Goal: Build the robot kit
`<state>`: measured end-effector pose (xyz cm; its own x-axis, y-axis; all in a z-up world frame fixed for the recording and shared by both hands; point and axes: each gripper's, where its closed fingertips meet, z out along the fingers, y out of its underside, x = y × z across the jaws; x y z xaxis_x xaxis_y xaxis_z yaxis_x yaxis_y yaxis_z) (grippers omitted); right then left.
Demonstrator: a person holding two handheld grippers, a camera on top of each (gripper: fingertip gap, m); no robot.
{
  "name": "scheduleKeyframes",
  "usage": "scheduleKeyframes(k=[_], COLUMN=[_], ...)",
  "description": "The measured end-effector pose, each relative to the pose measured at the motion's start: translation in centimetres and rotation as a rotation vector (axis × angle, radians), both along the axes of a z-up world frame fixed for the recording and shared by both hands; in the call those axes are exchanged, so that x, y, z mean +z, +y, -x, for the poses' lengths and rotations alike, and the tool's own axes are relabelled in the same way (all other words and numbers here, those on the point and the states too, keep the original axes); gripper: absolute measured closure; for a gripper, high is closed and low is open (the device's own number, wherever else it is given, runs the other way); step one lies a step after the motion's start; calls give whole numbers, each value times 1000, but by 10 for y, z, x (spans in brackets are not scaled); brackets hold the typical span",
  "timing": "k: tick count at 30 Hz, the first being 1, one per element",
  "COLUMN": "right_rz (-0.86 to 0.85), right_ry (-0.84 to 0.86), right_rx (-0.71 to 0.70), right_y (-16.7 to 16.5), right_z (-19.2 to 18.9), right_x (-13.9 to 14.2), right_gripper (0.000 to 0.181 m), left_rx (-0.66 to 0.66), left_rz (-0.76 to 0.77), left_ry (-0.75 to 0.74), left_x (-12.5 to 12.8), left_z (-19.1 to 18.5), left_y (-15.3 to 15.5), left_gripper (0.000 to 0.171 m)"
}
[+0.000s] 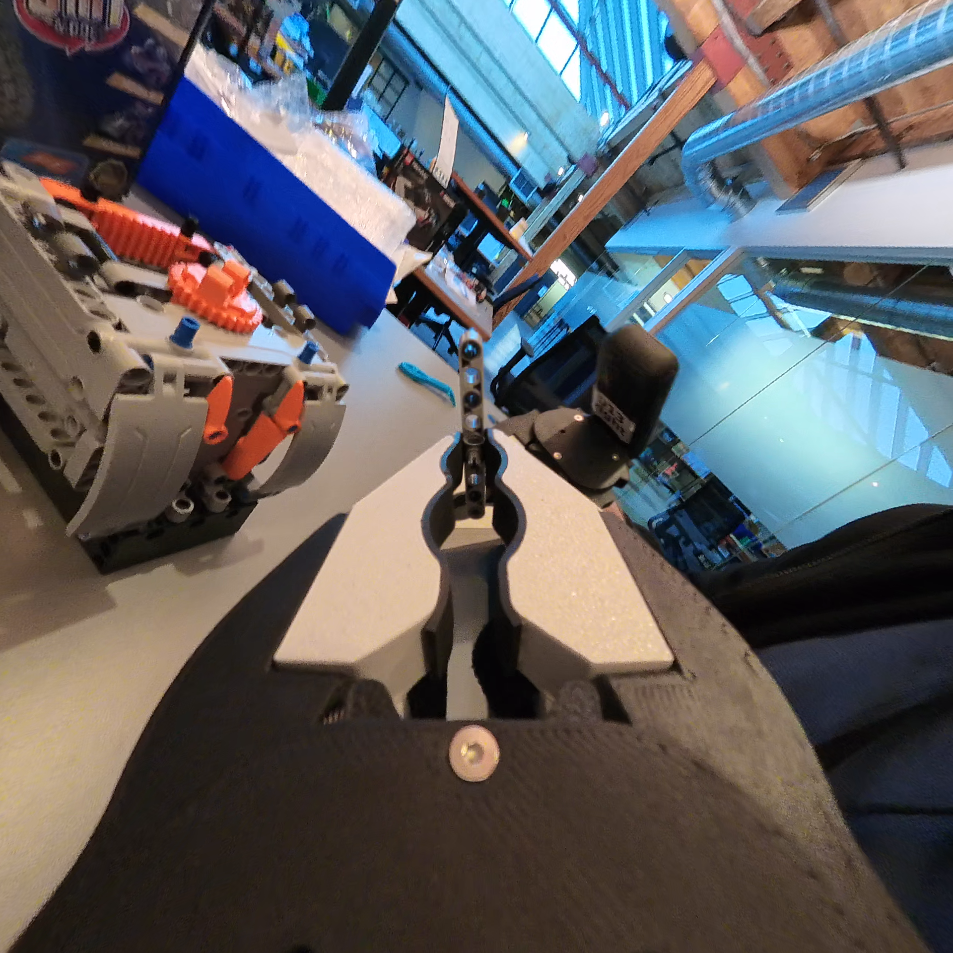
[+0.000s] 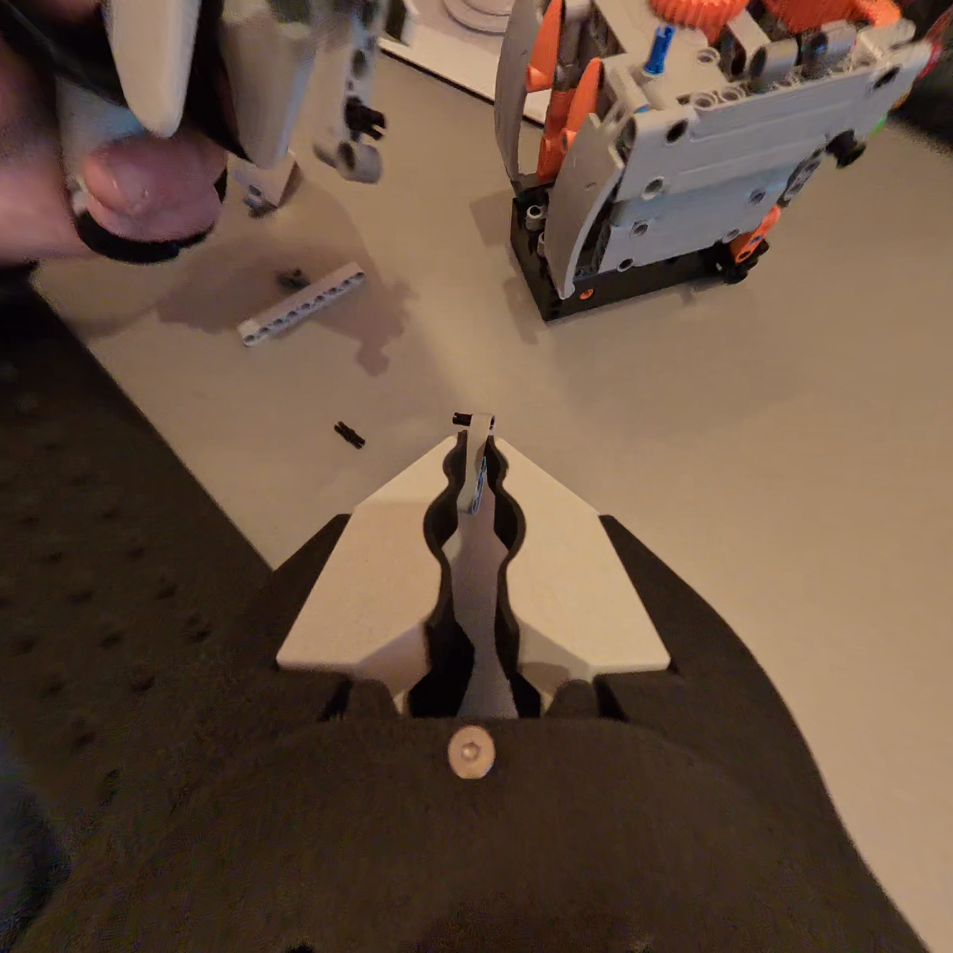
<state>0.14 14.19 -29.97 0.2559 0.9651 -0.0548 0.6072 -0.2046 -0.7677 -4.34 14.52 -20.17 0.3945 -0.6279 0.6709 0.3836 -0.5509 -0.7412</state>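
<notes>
My left hand-held gripper [image 1: 472, 448] clamps a dark holed beam [image 1: 472, 392]; my right hand-held gripper [image 2: 474, 454] clamps a pale pinned beam [image 2: 478, 454]; brick model [image 2: 670, 154] at 1 o'clock.

from my feed this looks like an open workshop or maker-style lab in a converted industrial hall: timber beams [image 1: 608, 170] and a silver ventilation duct [image 1: 804, 98] run under a high ceiling with tall windows [image 1: 557, 36], and glass partition walls [image 1: 773, 412] close off rooms behind. i see more work tables [image 1: 464, 304] and dark office chairs [image 1: 562, 361] further back. along the far edge of my grey tabletop [image 1: 77, 644] sits a blue bin [image 1: 268, 216] of clear plastic bags, with a half-built toy brick model [image 1: 154, 402] near the left edge.
</notes>
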Motion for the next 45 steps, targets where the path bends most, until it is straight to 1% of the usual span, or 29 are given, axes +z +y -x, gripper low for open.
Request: scheduleKeyframes(k=[2,3,4,7,8,10,12,14,17,21,25,28,30,32,35,36,38,40,43,44,45], right_rz=[-86,-137,-173,-239,-233,-144,-115,-93,-70,-54,-60,-82,-115,-155,-164,-173,-175,-132,64,117,169], right_ry=[-45,-36,3,93,113,139,106,110,86,76,99,135,163,182,211,225,244,275,362,389,410], right_rx=[30,30,29,14,17,26,8,2,12,31,42,53,60,68,92,96,100,122,182,205,236], right_y=[-5,-4,-4,-2,-4,-9,-5,-3,-4,-7,-8,-10,-11,-12,-17,-18,-19,-22,-28,-29,-31], right_z=[0,1,3,4,5,8,4,1,-2,-1,-1,-1,0,1,2,3,3,2,-3,-6,-8], right_x=[-4,0,8,26,30,29,20,20,14,11,15,22,28,34,39,42,45,49,59,63,66], right_gripper=[177,177,177,177,178,178,177,177,177,177,177,177,177,177,177,177,176,174,164,167,169], left_rx=[-13,-29,-55,-92,-96,-115,-149,-190,-245,-226,-184,-181,-229,-271,-300,-291,-293,-306,-353,-388,-386], left_rz=[39,71,102,149,149,180,229,296,370,378,357,262,165,152,157,153,144,113,50,26,7], left_ry=[31,68,93,110,97,115,143,249,371,487,485,437,355,339,237,224,203,216,220,228,253], left_x=[-10,-19,-27,-39,-39,-47,-57,-78,-103,-117,-111,-88,-64,-61,-54,-53,-50,-46,-34,-31,-30], left_z=[-3,-5,-9,-17,-20,-24,-29,-33,-37,-33,-26,-30,-40,-47,-52,-51,-49,-49,-53,-56,-56], left_y=[0,-1,-4,-8,-8,-9,-12,-18,-26,-23,-17,-15,-20,-25,-27,-25,-25,-27,-34,-39,-39], left_gripper=[167,167,167,167,167,167,167,167,167,164,142,143,153,153,155,164,169,170,171,171,171])
